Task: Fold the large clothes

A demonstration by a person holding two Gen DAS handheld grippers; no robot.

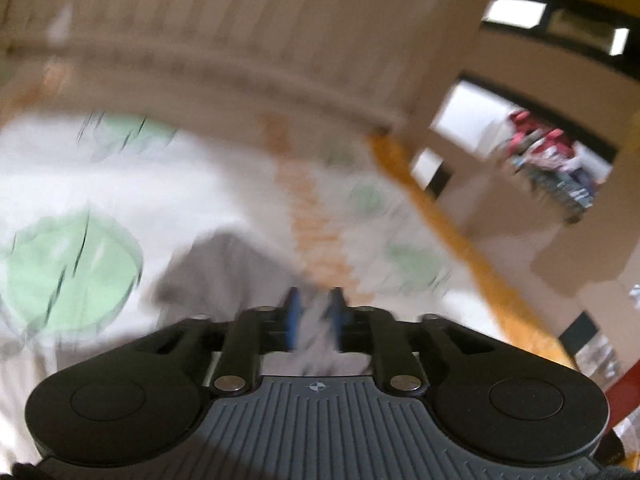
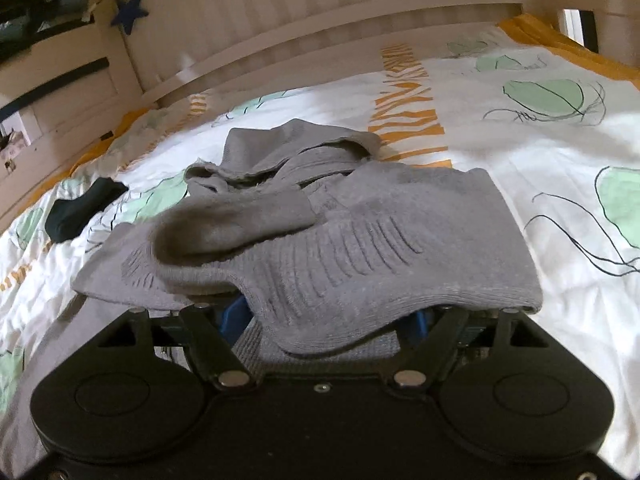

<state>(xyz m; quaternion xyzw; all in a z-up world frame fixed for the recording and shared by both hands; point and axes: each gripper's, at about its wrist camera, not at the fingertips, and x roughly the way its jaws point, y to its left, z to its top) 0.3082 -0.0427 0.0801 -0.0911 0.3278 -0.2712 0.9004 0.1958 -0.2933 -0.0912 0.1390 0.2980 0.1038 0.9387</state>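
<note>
A grey knitted sweater (image 2: 360, 232) lies crumpled on a bed with a white duvet (image 2: 500, 152) printed with green blobs and orange stripes. In the right wrist view its near hem drapes over my right gripper (image 2: 328, 316), whose blue fingers (image 2: 234, 316) are spread wide, with the fabric hiding their tips. In the blurred left wrist view my left gripper (image 1: 314, 312) has its blue fingers (image 1: 294, 312) close together with a strip of grey sweater fabric (image 1: 224, 272) between them.
A beige slatted headboard (image 2: 320, 16) runs along the far side of the bed. A dark garment (image 2: 80, 208) lies on the duvet at the left. A blue star (image 2: 130, 10) hangs on the bed frame. An orange sheet edge (image 1: 440, 216) borders the mattress.
</note>
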